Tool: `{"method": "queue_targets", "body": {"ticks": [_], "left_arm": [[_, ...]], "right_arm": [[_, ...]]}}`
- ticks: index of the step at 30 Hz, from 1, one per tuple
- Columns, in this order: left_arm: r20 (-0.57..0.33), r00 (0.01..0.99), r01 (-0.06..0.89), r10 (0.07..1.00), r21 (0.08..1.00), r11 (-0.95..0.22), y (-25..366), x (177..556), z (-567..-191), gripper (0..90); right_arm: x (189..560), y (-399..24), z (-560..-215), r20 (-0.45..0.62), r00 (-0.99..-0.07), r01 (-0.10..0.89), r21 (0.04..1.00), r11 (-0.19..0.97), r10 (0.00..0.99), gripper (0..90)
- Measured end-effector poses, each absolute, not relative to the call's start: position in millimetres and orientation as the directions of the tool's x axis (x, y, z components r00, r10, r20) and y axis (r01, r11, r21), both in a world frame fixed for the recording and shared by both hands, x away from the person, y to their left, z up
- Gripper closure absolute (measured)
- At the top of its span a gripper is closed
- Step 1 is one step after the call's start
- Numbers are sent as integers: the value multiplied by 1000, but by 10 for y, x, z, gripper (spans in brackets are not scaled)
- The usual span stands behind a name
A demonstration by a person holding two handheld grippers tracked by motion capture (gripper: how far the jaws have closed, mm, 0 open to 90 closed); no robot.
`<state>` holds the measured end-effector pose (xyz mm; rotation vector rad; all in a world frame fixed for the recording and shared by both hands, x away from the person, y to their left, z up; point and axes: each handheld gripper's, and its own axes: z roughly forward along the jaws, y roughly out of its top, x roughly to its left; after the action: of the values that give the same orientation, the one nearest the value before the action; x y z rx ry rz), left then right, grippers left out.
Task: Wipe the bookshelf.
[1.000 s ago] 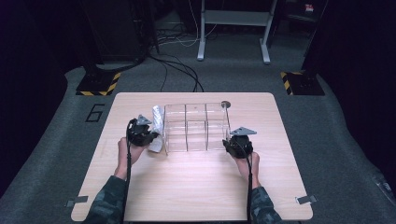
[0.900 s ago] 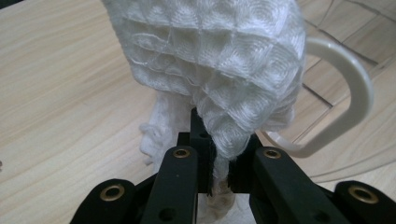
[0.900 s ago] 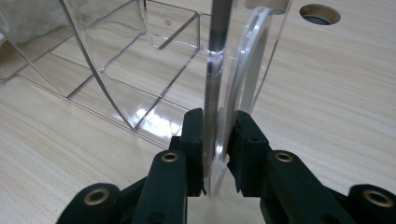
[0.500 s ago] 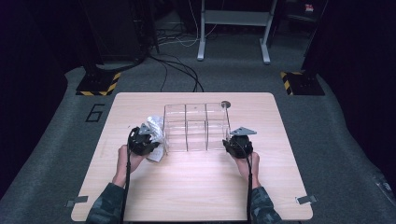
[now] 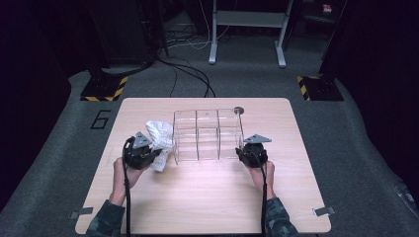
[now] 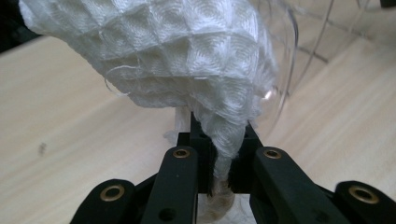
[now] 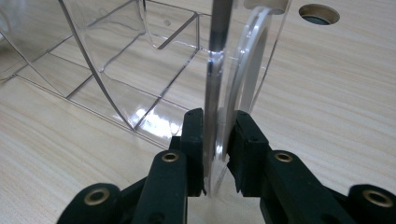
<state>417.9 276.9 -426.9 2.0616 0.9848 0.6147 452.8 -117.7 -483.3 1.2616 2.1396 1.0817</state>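
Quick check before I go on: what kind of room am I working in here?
Probably a lab or recording studio, not a home. A lone wooden table stands on grey carpet with a painted number 6; hazard-striped stand bases, loose cables and dark surroundings ring it.

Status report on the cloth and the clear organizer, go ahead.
Left gripper shut on white cloth, lifted beside clear organizer. Right gripper shut on organizer's near wall. Nothing between cloth and compartments.
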Motion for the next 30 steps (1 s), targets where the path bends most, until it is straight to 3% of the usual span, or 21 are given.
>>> {"method": "queue_targets", "body": {"ticks": [9,19,30], "left_arm": [[148,544,373,826,839,-396,2735,4372,-4059,838],[128,558,432,820,799,-419,2645,4774,-4244,839],[132,599,466,790,744,-478,2553,4883,-4463,839]], "right_arm": [[4528,-1173,-4829,21,-493,537,794,286,870,767],[4527,-1169,-4825,15,-490,537,792,289,871,767],[4527,-1166,-4825,16,-488,539,792,287,873,767]]}}
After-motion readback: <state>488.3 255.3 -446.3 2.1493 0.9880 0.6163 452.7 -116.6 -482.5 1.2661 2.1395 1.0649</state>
